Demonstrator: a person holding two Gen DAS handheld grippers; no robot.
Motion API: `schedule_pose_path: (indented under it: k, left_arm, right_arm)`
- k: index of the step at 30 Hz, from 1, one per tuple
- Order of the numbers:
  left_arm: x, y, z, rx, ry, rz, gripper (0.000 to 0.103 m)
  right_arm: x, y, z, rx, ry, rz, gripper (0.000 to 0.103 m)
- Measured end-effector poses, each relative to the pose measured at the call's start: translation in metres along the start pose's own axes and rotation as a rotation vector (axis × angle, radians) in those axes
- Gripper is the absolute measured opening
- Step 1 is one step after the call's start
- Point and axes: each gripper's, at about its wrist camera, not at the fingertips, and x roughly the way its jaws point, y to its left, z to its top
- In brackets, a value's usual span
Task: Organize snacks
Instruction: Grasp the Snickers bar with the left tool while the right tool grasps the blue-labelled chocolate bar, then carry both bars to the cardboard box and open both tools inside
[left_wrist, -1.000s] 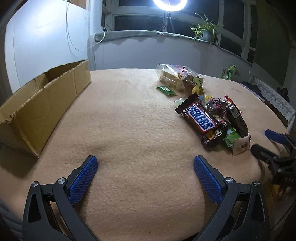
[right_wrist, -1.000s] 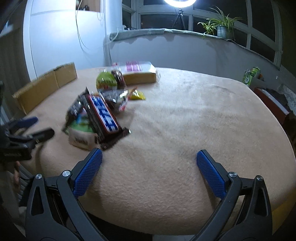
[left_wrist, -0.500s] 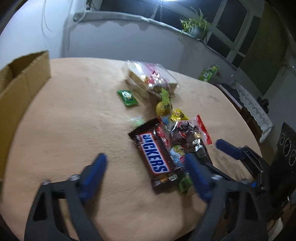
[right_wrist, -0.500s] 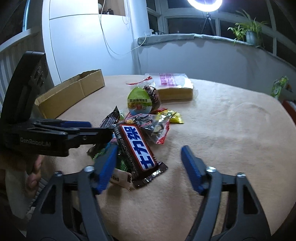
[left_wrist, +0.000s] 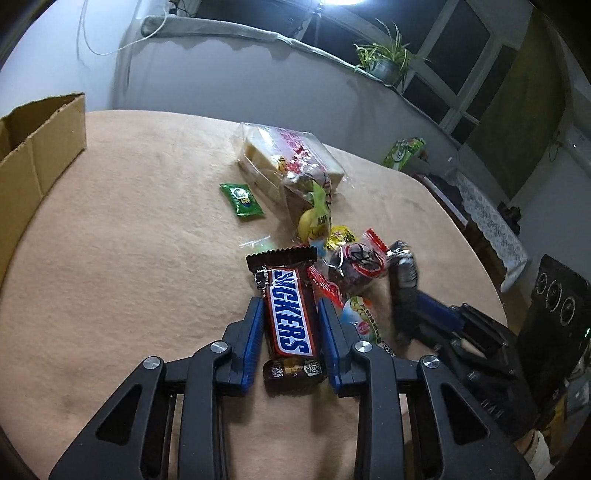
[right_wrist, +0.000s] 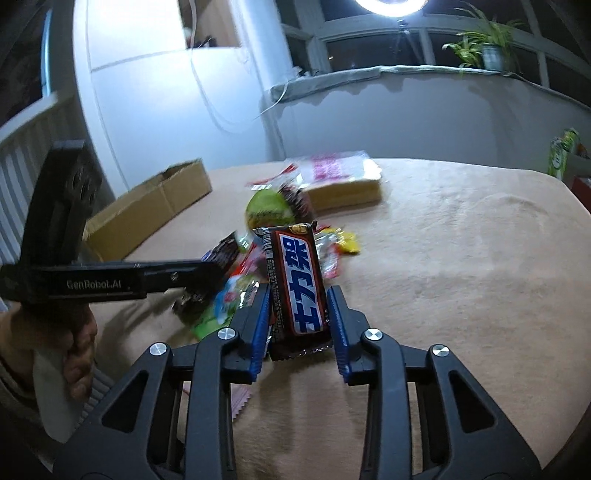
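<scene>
Snickers bar, English label up, sits lengthwise between the blue pads of the left gripper. The jaws are closing and the pads press both long sides of the bar. It is at the near end of the snack pile on the tan cloth-covered table; can't tell whether it is lifted off the cloth.

The right gripper has a second Snickers bar with a Chinese label between its pads. Its jaws are also closing, with the pads against the wrapper edges and the far end of the bar pointing away from the camera. In the left wrist view that bar is only a dark blur at the right gripper's tip.

A hand grips the left gripper's handle.

The rest of the pile lies just beyond the bars:
- a red-edged clear packet touches the English bar's right side
- a round yellow-green snack is behind that
- a bagged sliced bread pack lies farthest back

A green sachet lies alone, left of the bread. An open cardboard box stands at the table's left edge, well apart from the pile.
</scene>
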Motion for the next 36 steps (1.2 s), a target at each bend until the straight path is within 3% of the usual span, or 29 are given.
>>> schedule_pose_path:
  k: [7,16,36]
  left_arm:
    - [-0.016,0.014,0.003,-0.029,-0.05,0.017,0.027]
    - [-0.049,0.027,0.006,-0.026,-0.138,0.065,0.026]
    - [-0.141,0.085,0.012,-0.103,-0.339,0.129,0.026]
  right_arm:
    - [-0.016,-0.015,0.01,0.046,-0.03,-0.053,0.032]
    - [-0.027,-0.005,0.018,0.051,-0.05,-0.056,0.032]
    - [-0.002,0.094,0.06,-0.092,-0.053,0.05,0.032]
